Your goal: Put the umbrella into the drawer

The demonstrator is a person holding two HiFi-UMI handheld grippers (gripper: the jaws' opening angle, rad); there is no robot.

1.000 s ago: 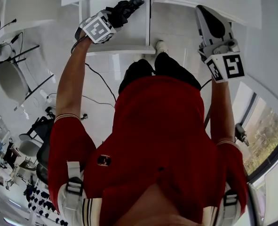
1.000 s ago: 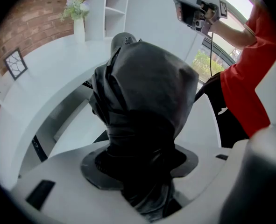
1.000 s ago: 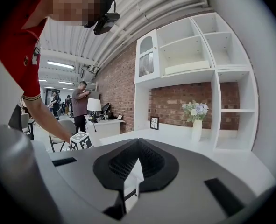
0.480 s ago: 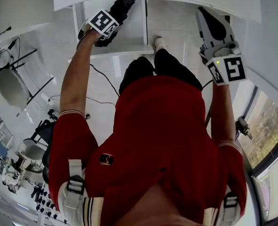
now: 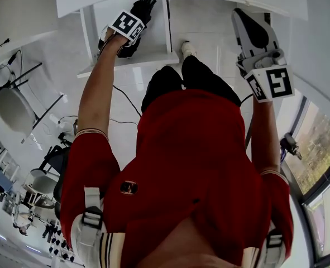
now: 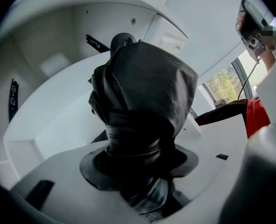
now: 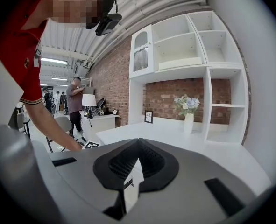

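Gripping the folded black umbrella (image 6: 142,87) hard in my left hand-held gripper (image 6: 138,171), with the jaws clamped around its bundled fabric. The open white drawer (image 5: 125,61) is out at the far left. My left hand-held gripper is right over it, and the umbrella runs away from me inside the drawer's outline, its tip toward the back. I cannot tell whether it touches the drawer floor. Across to the right, my right hand-held gripper (image 5: 248,27) is raised, well apart from the drawer, clenched with nothing between its jaws. It looks out over a white bench (image 7: 175,130) carrying a vase (image 7: 189,123) of flowers, with white shelves (image 7: 184,45) and a brick wall (image 7: 109,78) beyond.
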